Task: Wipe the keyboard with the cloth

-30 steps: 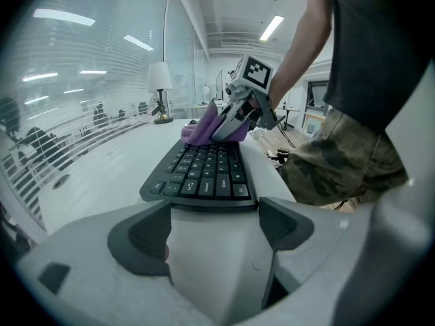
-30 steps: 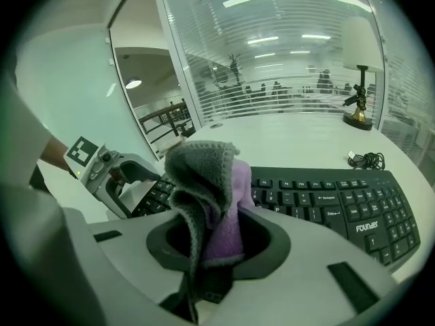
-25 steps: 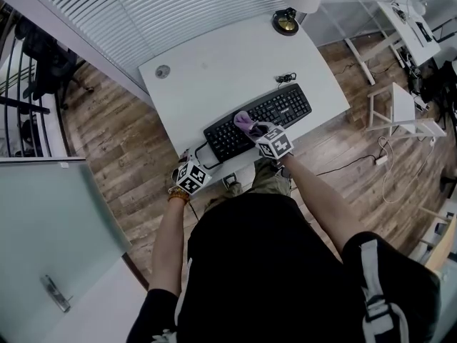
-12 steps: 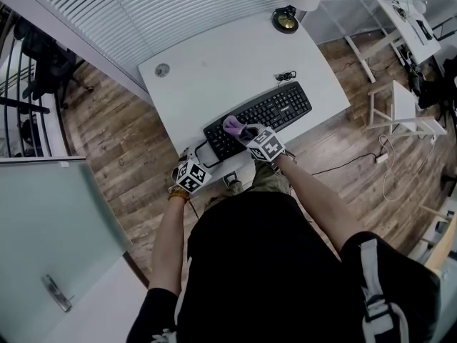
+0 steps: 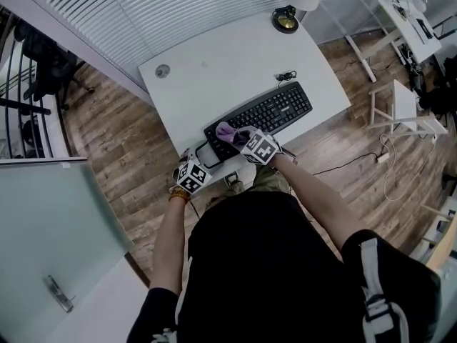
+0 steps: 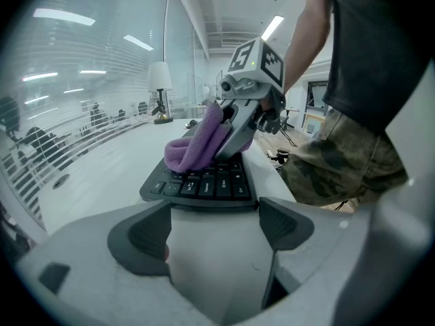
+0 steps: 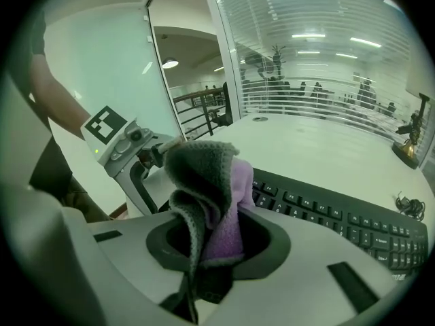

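A black keyboard [image 5: 268, 114] lies slanted near the front edge of the white desk [image 5: 221, 63]. My right gripper [image 5: 239, 138] is shut on a purple cloth [image 5: 226, 130] and presses it onto the keyboard's left end. In the left gripper view the cloth [image 6: 197, 143] rests on the nearest keys of the keyboard [image 6: 204, 182]. In the right gripper view the folded cloth [image 7: 211, 202] fills the jaws, with the keyboard [image 7: 340, 219] behind. My left gripper [image 5: 197, 161] stands open on the desk just left of the keyboard's end, nothing between its fingers [image 6: 146, 236].
A small lamp base [image 5: 285, 23] sits at the desk's far right corner, a round cable grommet [image 5: 163, 71] at the far left, and a small dark cable bundle [image 5: 285, 76] just beyond the keyboard. A white side table [image 5: 400, 109] stands on the wooden floor to the right.
My right gripper has slid the cloth leftward along the keyboard, from its middle-left keys to its left end. The left gripper has stayed put.
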Action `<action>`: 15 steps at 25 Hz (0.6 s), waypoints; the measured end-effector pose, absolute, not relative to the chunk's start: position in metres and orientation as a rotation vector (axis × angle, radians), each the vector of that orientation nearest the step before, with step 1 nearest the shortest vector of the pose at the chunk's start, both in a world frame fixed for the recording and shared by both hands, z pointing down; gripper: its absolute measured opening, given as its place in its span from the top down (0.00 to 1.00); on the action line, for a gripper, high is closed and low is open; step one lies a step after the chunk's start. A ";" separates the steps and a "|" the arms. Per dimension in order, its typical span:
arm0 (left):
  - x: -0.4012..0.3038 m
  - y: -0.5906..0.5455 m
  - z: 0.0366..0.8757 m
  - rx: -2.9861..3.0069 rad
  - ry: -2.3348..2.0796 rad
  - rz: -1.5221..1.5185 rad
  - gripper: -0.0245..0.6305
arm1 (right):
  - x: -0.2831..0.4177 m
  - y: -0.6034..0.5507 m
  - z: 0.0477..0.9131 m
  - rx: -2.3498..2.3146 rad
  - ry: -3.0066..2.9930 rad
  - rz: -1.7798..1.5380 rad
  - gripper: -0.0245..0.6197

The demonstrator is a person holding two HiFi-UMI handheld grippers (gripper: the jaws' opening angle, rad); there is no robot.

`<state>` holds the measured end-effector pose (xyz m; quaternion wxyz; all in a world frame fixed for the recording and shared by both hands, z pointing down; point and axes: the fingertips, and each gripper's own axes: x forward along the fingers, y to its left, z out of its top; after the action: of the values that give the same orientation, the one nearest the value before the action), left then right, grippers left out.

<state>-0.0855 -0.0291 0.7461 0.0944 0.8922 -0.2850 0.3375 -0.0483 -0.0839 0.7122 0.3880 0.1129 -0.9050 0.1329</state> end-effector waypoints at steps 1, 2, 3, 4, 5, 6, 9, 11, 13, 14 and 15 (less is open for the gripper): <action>-0.085 -0.029 0.746 2.647 -0.846 1.001 0.35 | -0.050 -0.083 0.712 0.275 -2.303 0.320 0.81; -0.085 -0.029 0.746 2.648 -0.846 1.000 0.35 | -0.052 -0.082 0.713 0.257 -2.303 0.296 0.81; -0.085 -0.029 0.746 2.649 -0.846 0.999 0.35 | -0.054 -0.080 0.715 0.238 -2.299 0.275 0.81; -0.085 -0.030 0.747 2.649 -0.846 0.998 0.35 | -0.056 -0.078 0.715 0.220 -2.291 0.263 0.81; -0.085 -0.030 0.746 2.647 -0.846 0.998 0.35 | -0.058 -0.076 0.714 0.202 -2.282 0.256 0.81; -0.085 -0.030 0.746 2.646 -0.845 0.999 0.35 | -0.061 -0.073 0.712 0.185 -2.277 0.248 0.81; -0.085 -0.030 0.745 2.641 -0.845 1.001 0.35 | -0.068 -0.066 0.709 0.135 -2.274 0.211 0.81; -0.085 -0.030 0.745 2.639 -0.845 1.002 0.35 | -0.073 -0.062 0.708 0.095 -2.270 0.171 0.81; -0.085 -0.030 0.745 2.639 -0.844 1.002 0.35 | -0.078 -0.058 0.707 0.066 -2.263 0.142 0.81; -0.085 -0.030 0.745 2.640 -0.843 1.000 0.35 | -0.080 -0.057 0.707 0.058 -2.259 0.130 0.81; -0.085 -0.030 0.745 2.639 -0.843 0.999 0.35 | -0.081 -0.056 0.707 0.052 -2.256 0.123 0.81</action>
<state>-0.0850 -0.0302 0.7454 0.0982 0.8918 -0.2850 0.3375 -0.0810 -0.0561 0.7075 0.4265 0.0207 -0.9029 0.0490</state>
